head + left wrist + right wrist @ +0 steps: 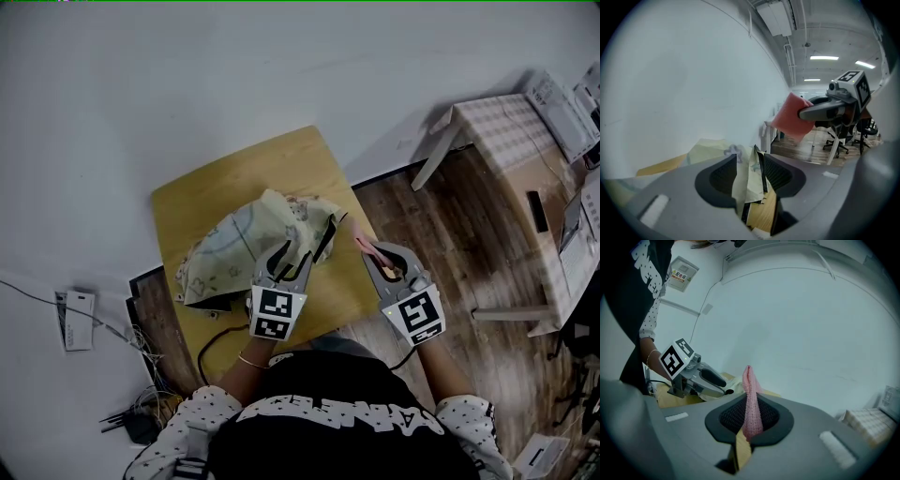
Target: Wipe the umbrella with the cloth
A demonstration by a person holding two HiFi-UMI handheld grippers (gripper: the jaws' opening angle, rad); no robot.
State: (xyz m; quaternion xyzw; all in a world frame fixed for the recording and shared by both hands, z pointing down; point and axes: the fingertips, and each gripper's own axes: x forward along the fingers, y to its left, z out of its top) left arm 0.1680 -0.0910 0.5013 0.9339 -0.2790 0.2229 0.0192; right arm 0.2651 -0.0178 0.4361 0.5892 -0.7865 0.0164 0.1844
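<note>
Count: one umbrella (246,246) on table (192,202), one cloth (751,394).
Left gripper (307,238): wide, umbrella fabric between, seemingly loose.
Right gripper (378,255): clamped on cloth.

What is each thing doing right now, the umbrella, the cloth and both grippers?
left gripper: open, a fold of the umbrella between its jaws
right gripper: shut on the cloth
umbrella: collapsed, crumpled on the table
cloth: pink, pinched, standing upright
</note>
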